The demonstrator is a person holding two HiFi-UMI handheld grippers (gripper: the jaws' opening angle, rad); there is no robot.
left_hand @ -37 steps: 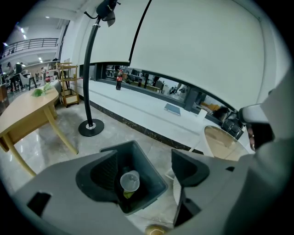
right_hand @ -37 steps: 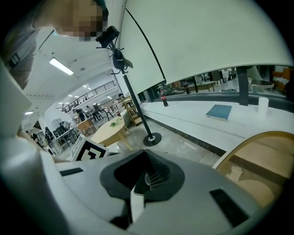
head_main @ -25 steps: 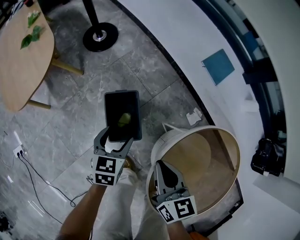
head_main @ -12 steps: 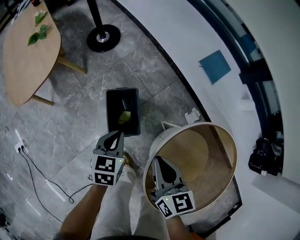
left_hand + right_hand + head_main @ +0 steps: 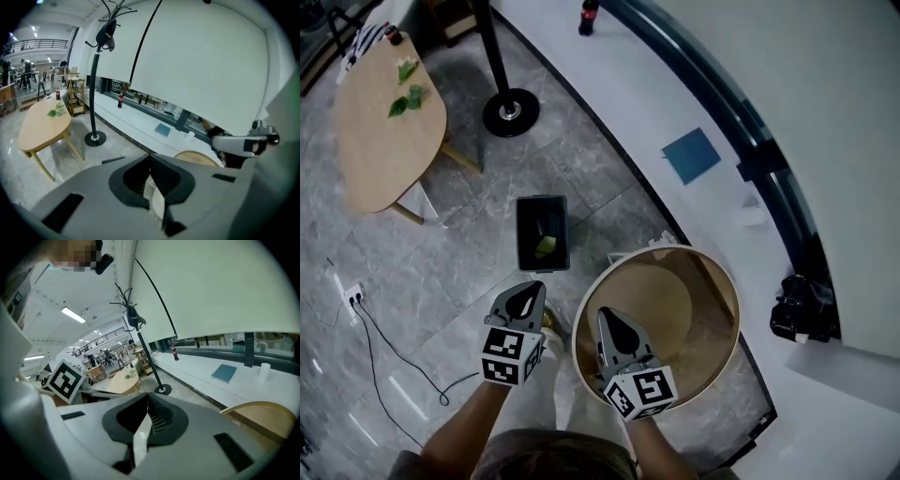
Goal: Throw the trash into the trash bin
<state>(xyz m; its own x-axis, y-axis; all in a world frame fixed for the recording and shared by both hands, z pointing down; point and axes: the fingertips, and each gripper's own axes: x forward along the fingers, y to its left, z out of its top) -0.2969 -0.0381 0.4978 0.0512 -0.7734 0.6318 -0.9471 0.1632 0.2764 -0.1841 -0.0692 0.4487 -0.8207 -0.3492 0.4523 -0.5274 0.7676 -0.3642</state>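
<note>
Grey stone floor (image 5: 459, 281) fills most of what we see, with a white ledge curving along the far side. The black trash bin (image 5: 536, 216) stands on the floor, well apart from both our tools. The trash (image 5: 546, 247), a yellow-green scrap, lies inside the bin towards its six o'clock end. A round rimmed worktop (image 5: 675, 291) sits at about four o'clock from the bin.

The left hand-held gripper (image 5: 530, 292) hovers at six o'clock from the bin, clenched on nothing. The right hand-held gripper (image 5: 609, 323) hangs over the nine o'clock edge of the round worktop. Its own view shows its jaws pressed together and empty.

We judge the throw itself done and the step in hand to be the pull-away from the bin. No second scrap shows within reach, so the next move calls only for a look round for more litter. Should we find any, one tool has to be opened before it goes down.

A second ago the left jaws stood wide apart right at the bin's near rim, with the scrap already inside. Since then they have shut and both tools have come up and away. The bin now looks smaller and farther off at twelve o'clock.
</note>
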